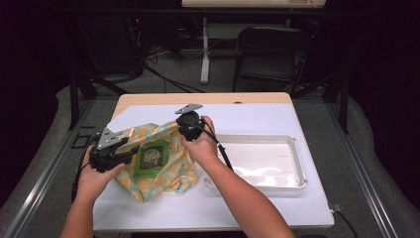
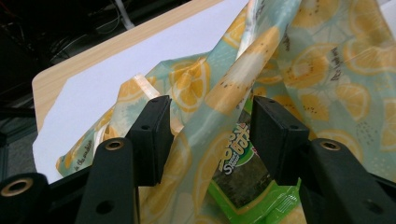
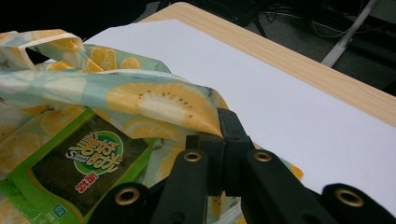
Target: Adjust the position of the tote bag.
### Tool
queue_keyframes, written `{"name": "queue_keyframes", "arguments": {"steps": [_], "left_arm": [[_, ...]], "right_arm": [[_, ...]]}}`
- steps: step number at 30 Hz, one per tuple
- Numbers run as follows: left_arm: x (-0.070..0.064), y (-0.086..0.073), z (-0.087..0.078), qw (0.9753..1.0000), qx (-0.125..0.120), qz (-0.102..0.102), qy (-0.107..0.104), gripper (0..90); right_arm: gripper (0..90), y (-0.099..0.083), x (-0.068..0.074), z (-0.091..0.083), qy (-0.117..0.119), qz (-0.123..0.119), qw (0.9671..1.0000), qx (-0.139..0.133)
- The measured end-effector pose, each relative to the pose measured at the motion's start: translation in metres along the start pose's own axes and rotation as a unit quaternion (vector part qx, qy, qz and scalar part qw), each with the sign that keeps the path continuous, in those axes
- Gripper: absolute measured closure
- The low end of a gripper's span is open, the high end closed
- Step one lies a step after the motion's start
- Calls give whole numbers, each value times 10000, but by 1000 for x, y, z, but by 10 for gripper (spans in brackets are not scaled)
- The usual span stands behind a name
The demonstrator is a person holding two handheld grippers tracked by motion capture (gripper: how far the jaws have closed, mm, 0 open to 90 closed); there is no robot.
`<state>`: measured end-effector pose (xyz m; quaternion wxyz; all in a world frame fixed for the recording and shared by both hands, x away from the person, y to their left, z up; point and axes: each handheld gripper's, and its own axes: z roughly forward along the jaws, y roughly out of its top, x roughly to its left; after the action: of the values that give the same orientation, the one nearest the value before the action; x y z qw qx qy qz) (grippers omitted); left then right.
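Bag: a thin plastic bag printed with yellow lemon slices on pale green (image 1: 163, 166) lies on the white sheet covering the wooden table (image 1: 257, 124), left of centre, its mouth lifted off the surface.
Packet: a flat green snack packet with a dark panel and a round logo (image 1: 150, 157) lies inside the open bag, flat on the lower layer; in the right gripper view (image 3: 77, 172) it sits under the raised edge.
Right gripper: the black two-jaw right gripper (image 3: 223, 135) has its jaws pressed together on the bag's upper edge, holding that edge up above the packet; in the high view it (image 1: 187, 130) is at the bag's far right corner.
Left gripper: the black two-jaw left gripper (image 2: 210, 133) has its jaws spread apart, with a fold of the bag standing between them; whether the pads touch the film cannot be told. In the high view it (image 1: 130, 148) is at the bag's left side.
Tray: a shallow white plastic tray (image 1: 292, 186) rests to the right of the bag, just beside it.
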<state>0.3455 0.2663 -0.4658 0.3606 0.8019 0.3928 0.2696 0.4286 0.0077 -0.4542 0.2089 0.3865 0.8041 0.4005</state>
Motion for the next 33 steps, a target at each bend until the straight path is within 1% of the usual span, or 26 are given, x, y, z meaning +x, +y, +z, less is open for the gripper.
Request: {"name": "queue_keyframes", "arguments": {"steps": [3, 5, 7, 9, 11, 12, 14, 19, 20, 22, 24, 28, 31, 33], "left_arm": [[1, -2, 3, 9999, 47, -39, 107, 505], [2, -3, 4, 9998, 112, -142, 100, 536], [3, -4, 5, 9996, 169, -124, 187, 566], [4, -6, 5, 9996, 148, -190, 159, 593], [4, -7, 6, 9994, 198, -221, 184, 611], [5, -8, 6, 9993, 238, -206, 186, 624], [5, -9, 7, 9991, 252, -260, 201, 649], [6, -9, 12, 9988, 338, -234, 267, 710], [6, -8, 13, 9987, 347, -259, 266, 723], [7, -8, 16, 9987, 376, -255, 247, 751], [7, -7, 21, 9986, 386, -303, 218, 784], [8, -5, 30, 9982, 505, -244, 208, 845], [10, -5, 38, 9980, 529, -223, 278, 869], [12, -5, 41, 9978, 494, -325, 302, 879]], "right_arm": [[897, 0, 0, 0, -7, 16, 10000, -17], [897, 0, -1, -1, -10, 3, 10000, -11], [897, 1, -1, -2, -13, 5, 10000, -12], [897, 1, -1, -2, -11, -1, 10000, -10], [897, 1, -1, -2, -15, -18, 10000, -4], [897, 1, -1, -2, -11, -18, 10000, -18], [897, 1, 0, -3, 0, -26, 10000, -14], [897, 1, 0, -5, -18, -84, 10000, -40], [897, 1, 0, -5, -16, -89, 9999, -43], [897, 2, 0, -6, -7, -72, 10000, -61], [898, 2, 0, -7, -20, -48, 10000, -83], [897, 2, -2, -8, -36, -34, 9999, -98], [896, 2, -2, -8, -52, -40, 9999, -115], [895, 2, -1, -7, -52, -31, 9999, -116]]}}
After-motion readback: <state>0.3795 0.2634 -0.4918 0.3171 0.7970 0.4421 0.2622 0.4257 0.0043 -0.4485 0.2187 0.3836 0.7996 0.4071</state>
